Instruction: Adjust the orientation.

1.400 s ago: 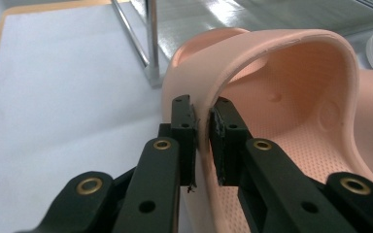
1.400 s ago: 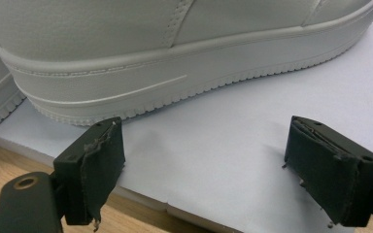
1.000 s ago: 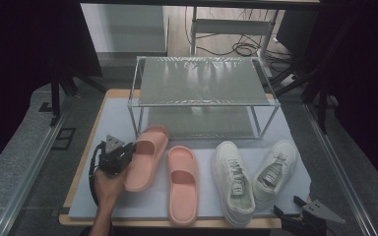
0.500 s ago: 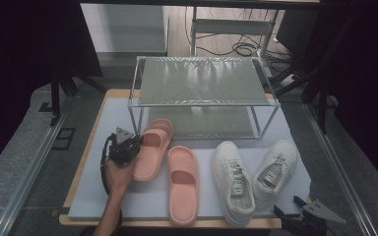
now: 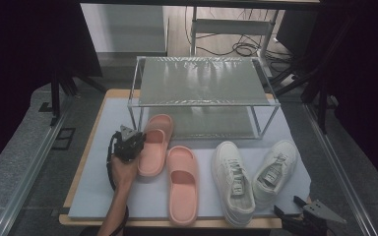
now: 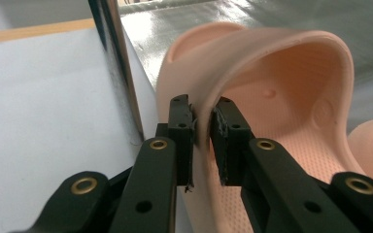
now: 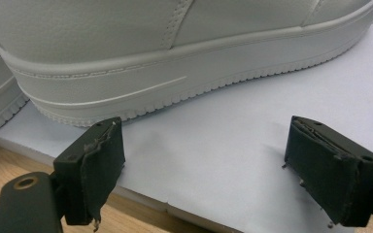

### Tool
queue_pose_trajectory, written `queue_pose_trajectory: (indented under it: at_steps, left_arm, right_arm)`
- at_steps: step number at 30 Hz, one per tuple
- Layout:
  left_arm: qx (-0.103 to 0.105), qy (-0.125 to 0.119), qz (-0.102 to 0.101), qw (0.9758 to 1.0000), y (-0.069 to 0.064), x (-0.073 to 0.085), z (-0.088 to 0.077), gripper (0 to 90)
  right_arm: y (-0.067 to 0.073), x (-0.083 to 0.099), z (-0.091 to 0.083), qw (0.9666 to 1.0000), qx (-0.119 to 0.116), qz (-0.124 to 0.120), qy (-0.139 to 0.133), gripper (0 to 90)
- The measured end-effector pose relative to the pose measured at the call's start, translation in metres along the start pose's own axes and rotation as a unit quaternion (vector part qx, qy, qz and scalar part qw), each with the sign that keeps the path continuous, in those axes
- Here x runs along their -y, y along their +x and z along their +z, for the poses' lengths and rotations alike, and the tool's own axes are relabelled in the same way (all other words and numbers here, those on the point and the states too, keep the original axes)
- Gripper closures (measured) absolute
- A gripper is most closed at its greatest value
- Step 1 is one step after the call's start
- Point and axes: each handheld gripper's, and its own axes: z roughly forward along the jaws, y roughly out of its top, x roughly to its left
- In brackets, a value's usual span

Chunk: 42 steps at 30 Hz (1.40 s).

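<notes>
Left gripper view: left gripper (image 6: 201, 127) jaws clenched on pink rubber slipper's (image 6: 291, 97) strap, toe entering wire shoe rack (image 5: 202, 81); right gripper (image 7: 223, 170) jaws released, three shoes left.

slipper heel (image 6: 233, 213): cut off | right sneaker (image 7: 175, 53): top cut off

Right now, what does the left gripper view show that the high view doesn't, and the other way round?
Left gripper view: the left tool has its pads pinching the strap edge of the pink slipper, beside a shelf leg.

High view: the metal shelf, the second pink slipper, two white sneakers, and the right tool at the table's near edge.

Both: the held slipper, the shelf leg and the pale blue mat.
</notes>
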Motion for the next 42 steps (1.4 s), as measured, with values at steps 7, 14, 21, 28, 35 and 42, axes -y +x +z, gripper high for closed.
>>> queue_pose_trajectory:
  at_steps: [7,14,21,28,35,42]
  left_arm:
    - [0.015,0.009,-0.009,0.9998,0.003,0.002,-0.005,70.0]
    - [0.033,0.017,-0.016,0.9992,0.007,0.012,-0.028,63.6]
    - [0.071,0.009,-0.031,0.9970,0.008,0.018,-0.052,64.8]
    - [0.086,0.029,-0.008,0.9958,-0.007,0.033,-0.071,73.1]
    - [0.102,0.045,0.042,0.9929,-0.023,0.046,-0.084,88.1]
    - [0.111,0.057,0.057,0.9906,-0.037,0.069,-0.090,90.0]
  right_arm:
    - [0.000,0.000,0.000,1.0000,0.001,-0.002,0.000,14.1]
    - [0.000,0.000,0.000,1.0000,0.002,-0.002,0.000,14.1]
    - [0.001,0.000,0.000,1.0000,0.003,-0.003,0.002,14.1]
    - [0.001,0.000,0.000,1.0000,0.005,-0.004,0.002,14.1]
    - [0.001,0.000,0.001,1.0000,0.005,-0.004,0.001,14.2]
    - [0.002,0.000,0.001,1.0000,0.006,-0.006,0.002,14.2]
